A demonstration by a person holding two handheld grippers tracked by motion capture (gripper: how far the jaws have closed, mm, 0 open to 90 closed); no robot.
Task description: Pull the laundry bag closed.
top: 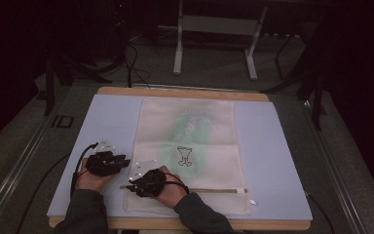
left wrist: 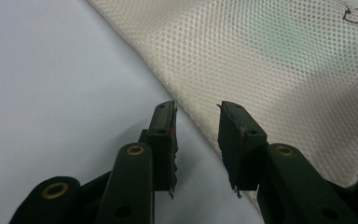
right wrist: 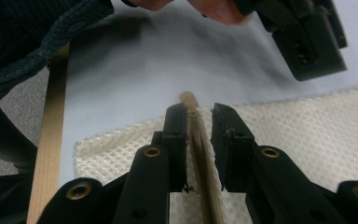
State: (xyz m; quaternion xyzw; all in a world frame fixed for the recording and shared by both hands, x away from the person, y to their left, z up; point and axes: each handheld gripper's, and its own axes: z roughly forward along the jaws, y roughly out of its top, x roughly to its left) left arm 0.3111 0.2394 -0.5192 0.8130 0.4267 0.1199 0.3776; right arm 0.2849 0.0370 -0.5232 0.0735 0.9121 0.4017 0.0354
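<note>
Mesh bag (top: 190, 151) flat on mat (top: 112, 122), frame (top: 214, 29) behind table, left gripper (left wrist: 196, 135) open at bag's edge, right gripper (right wrist: 198, 140) jaws narrowly apart astride zipper strip (right wrist: 200, 154), contact unclear, sleeve (right wrist: 28, 42) beside.

I see a cream mesh laundry bag (top: 190, 146) with a honeycomb weave, green tinted inside, on a pale lavender mat (top: 107, 126); my tongs are black.
</note>
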